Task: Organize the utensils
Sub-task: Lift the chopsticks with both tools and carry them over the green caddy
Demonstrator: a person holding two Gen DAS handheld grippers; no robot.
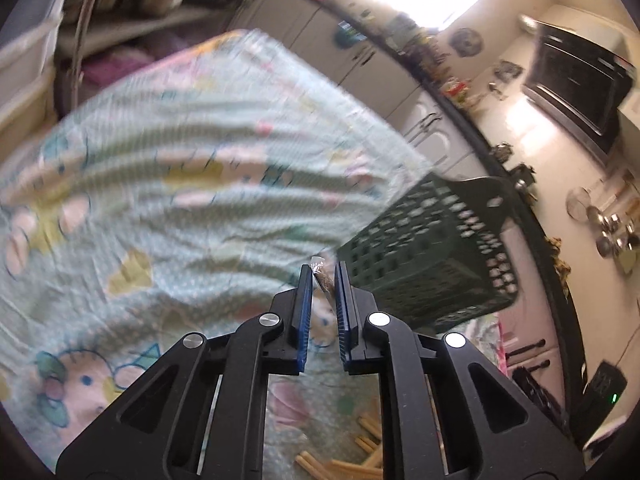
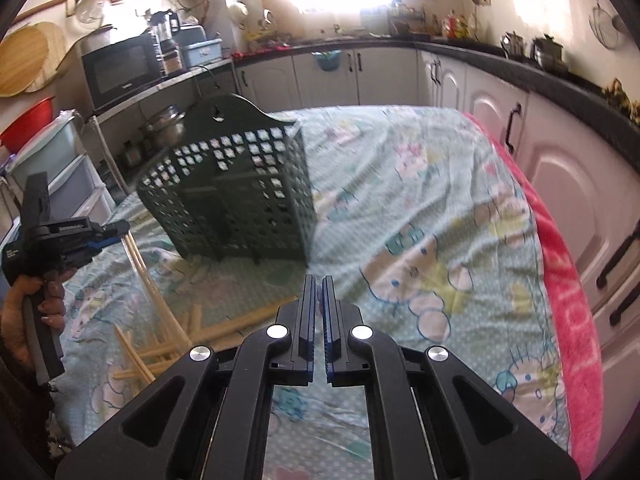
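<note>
The left black two-finger gripper with blue pads [image 1: 323, 280] is raised and rolled to one side, its jaws narrowed onto a thin stick-like piece pinched between the fingertips. From the right wrist camera it appears at the far left, held in the person's hand [image 2: 44, 292]. The right black two-finger gripper [image 2: 319, 292] points forward, level, its jaws nearly together with nothing between them.

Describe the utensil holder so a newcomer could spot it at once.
Find the table under the pale cartoon-print cloth. On its left part stands a dark green plastic basket, beyond the scattered wooden chopsticks. Its square-holed lattice walls and arched back with a hanging hole set it apart.
</note>
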